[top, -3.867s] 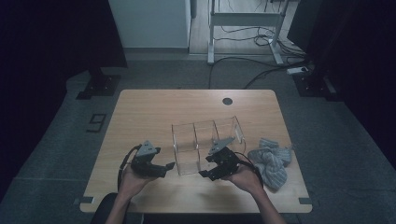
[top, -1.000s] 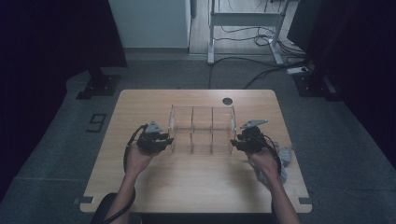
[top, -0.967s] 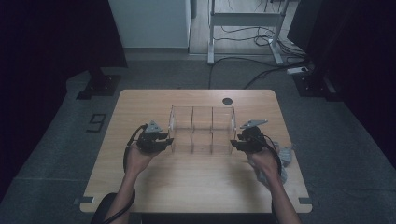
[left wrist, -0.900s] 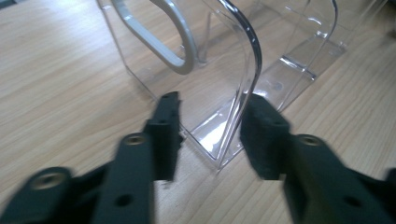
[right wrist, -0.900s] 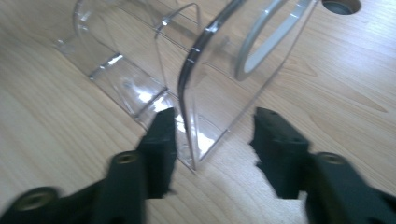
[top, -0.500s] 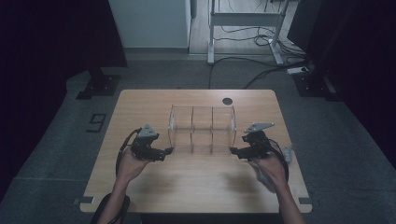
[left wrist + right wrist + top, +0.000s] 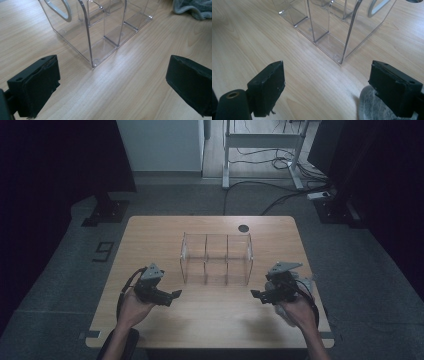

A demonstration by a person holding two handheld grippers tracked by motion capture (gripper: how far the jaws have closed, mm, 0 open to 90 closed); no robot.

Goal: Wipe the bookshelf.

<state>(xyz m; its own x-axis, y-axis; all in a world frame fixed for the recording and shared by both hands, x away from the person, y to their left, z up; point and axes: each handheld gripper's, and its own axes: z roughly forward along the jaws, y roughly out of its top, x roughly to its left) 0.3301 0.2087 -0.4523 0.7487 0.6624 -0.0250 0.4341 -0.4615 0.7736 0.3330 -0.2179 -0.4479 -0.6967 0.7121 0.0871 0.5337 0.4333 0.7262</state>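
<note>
Both claws have just been opening, nothing between them: your left claw (image 7: pixel 176 294) and right claw (image 7: pixel 255 293) flank the clear three-compartment organizer (image 7: pixel 216 258). Next, reach for the grey cloth (image 7: pixel 193 8).

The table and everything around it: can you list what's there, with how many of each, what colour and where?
Table: one, light wood, centre of the high view.
Clear organiser: one, see-through plastic with three compartments, upright mid-table, nothing in it.
Cloth: one, grey, on the table's right side by the right hand.
Round hole: one, dark, in the tabletop behind the organiser.
Desk frame: one, white, on the floor beyond the table, cables beneath.
Left gripper: one, black, near the organiser's left end, jaws have just been opening, nothing between them.
Right gripper: one, black, near its right end, likewise just opened on nothing.
</note>
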